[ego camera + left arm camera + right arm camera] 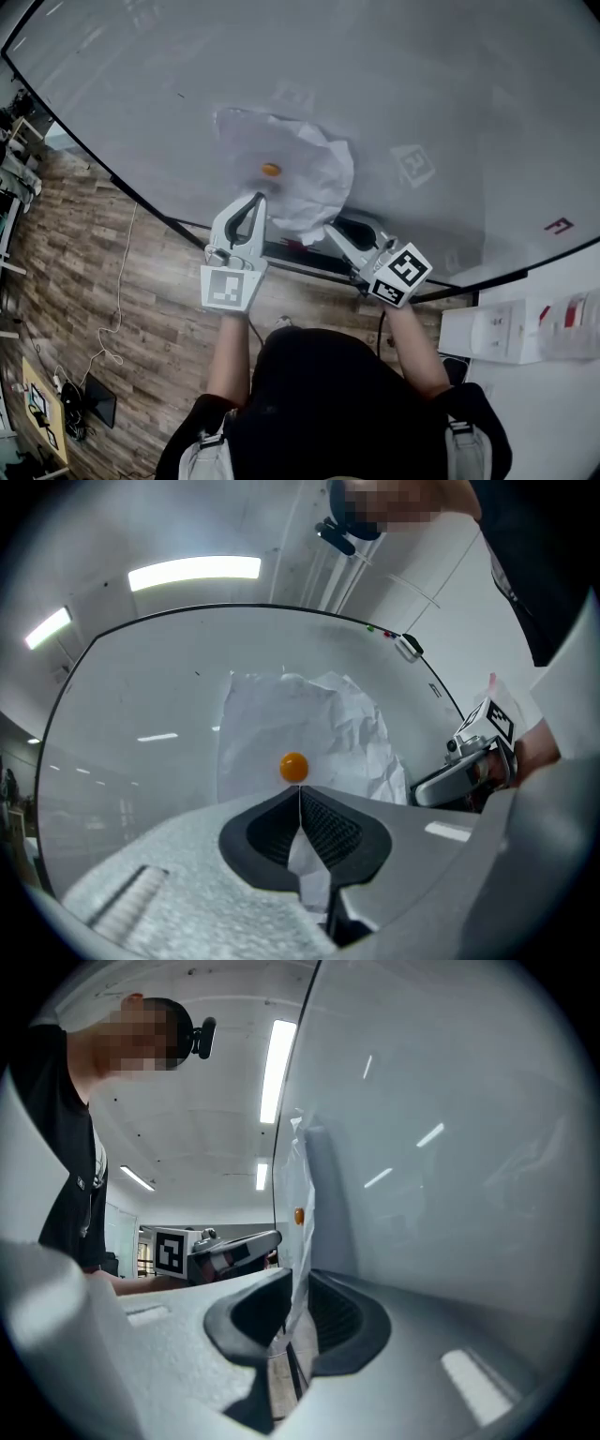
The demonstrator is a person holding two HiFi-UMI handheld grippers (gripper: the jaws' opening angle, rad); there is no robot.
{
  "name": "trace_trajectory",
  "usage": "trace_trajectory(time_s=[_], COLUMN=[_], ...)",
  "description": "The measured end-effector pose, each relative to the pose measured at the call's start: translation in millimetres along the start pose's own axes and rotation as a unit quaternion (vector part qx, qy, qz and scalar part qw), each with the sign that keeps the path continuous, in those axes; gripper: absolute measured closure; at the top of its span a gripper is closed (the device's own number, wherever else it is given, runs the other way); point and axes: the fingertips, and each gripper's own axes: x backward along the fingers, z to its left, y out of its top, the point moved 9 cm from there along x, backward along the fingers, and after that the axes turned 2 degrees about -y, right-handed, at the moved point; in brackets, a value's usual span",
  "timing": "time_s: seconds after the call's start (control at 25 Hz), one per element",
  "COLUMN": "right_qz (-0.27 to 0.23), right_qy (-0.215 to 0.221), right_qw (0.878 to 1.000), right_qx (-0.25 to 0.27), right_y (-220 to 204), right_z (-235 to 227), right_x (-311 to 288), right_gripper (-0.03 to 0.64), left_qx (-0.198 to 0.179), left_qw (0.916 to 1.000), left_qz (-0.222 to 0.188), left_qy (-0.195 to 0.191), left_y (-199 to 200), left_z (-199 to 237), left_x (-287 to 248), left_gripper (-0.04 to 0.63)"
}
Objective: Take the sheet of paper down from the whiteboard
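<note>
The right hand-held gripper pinches the lower edge of the sheet of paper, holding it off the whiteboard, likely so it cannot drop. The left hand-held gripper, jaws pressed together, points just below the orange magnet, probably to dislodge it

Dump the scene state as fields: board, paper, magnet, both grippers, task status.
whiteboard: upright, black frame
sheet of paper: crumpled, on the whiteboard
magnet: orange, round, pinning the sheet
left gripper: shut, tips just below the magnet, in front of the sheet
right gripper: sheet's lower right edge between its jaws, looks gripped
task status: sheet not yet down, magnet in place
</note>
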Motion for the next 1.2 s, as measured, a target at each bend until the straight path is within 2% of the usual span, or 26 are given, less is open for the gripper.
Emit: trace_trajectory(time_s=[0.2,0.32,0.44,0.52,0.6,0.72,1.0,1.2], right_qz=[-0.001,0.001,0.000,0.000,0.000,0.000,-0.001,0.000], right_qy=[-0.007,-0.003,-0.001,-0.001,0.000,0.001,-0.008,-0.006], right_qw=[1.000,1.000,1.000,1.000,1.000,1.000,1.000,1.000], right_qx=[0.003,-0.001,-0.007,-0.007,-0.007,-0.008,-0.006,-0.005], right_y=[1,0,0,1,1,0,0,0], right_z=[-1,-2,-6,-7,-7,-9,-13,-12], right_x=[0,-1,-3,-4,-4,-5,-4,-4], right_gripper=[0.612,0.612,0.612,0.612,0.612,0.612,0.612,0.612], left_qx=[-0.021,-0.030,-0.073,-0.110,-0.129,-0.133,-0.107,-0.120], left_qw=[0.9996,0.9993,0.9972,0.9937,0.9912,0.9907,0.9937,0.9920], left_qz=[-0.015,-0.019,-0.008,-0.006,-0.015,-0.016,0.002,0.012], left_qy=[0.011,0.014,0.015,0.021,0.030,0.025,0.034,0.038], left_y=[9,14,19,25,30,28,20,21], left_z=[0,2,2,0,-3,-6,-4,-5], left_x=[-5,-10,-19,-26,-30,-35,-41,-41], left_gripper=[0.578,0.504,0.460,0.454,0.454,0.455,0.456,0.463])
